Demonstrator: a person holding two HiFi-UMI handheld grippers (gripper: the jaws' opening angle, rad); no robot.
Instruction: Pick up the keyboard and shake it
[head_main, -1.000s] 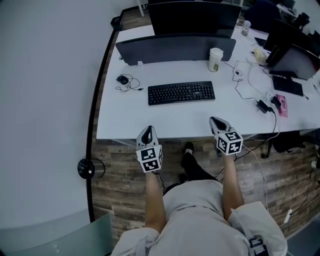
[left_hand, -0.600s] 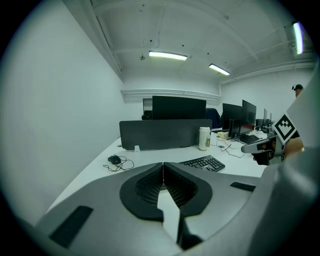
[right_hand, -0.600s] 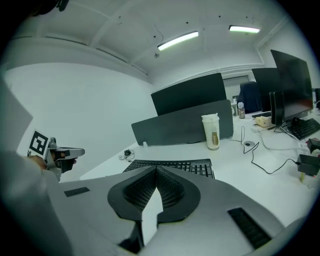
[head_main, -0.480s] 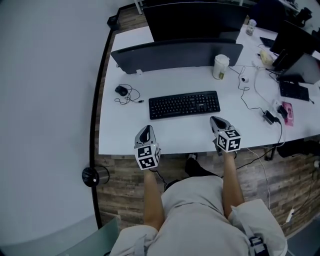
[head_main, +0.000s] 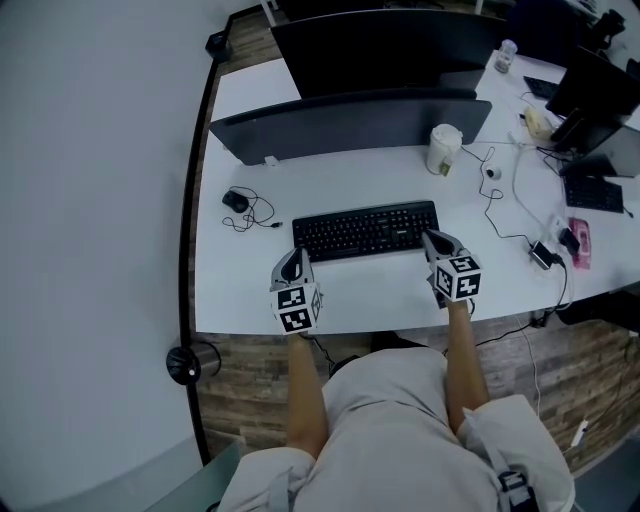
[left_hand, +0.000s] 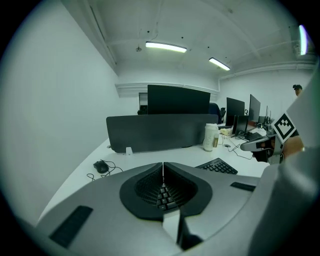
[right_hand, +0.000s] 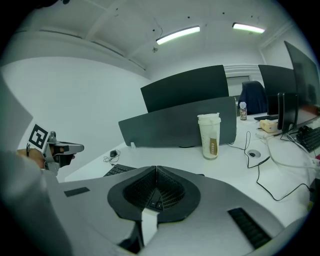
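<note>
A black keyboard (head_main: 366, 231) lies flat on the white desk (head_main: 240, 290), parallel to its front edge. My left gripper (head_main: 293, 257) hovers at the keyboard's near left corner, jaws shut and empty. At the near right corner is my right gripper (head_main: 433, 239), also shut with nothing in it. In the left gripper view the keyboard (left_hand: 218, 166) shows just past the closed jaws (left_hand: 163, 164), and its keys are visible through the gap below the tips. In the right gripper view the keyboard (right_hand: 120, 170) peeks out left of the closed jaws (right_hand: 156, 168).
A dark divider panel (head_main: 350, 122) and a monitor (head_main: 385, 48) stand behind the keyboard. A paper cup (head_main: 442, 149) is at the back right, a black mouse (head_main: 235, 200) with a coiled cable at the left. Cables and a charger (head_main: 548, 254) trail on the right.
Both grippers have moved forward from the desk's front edge to the keyboard's two near corners, staying shut. The keyboard has not moved.
</note>
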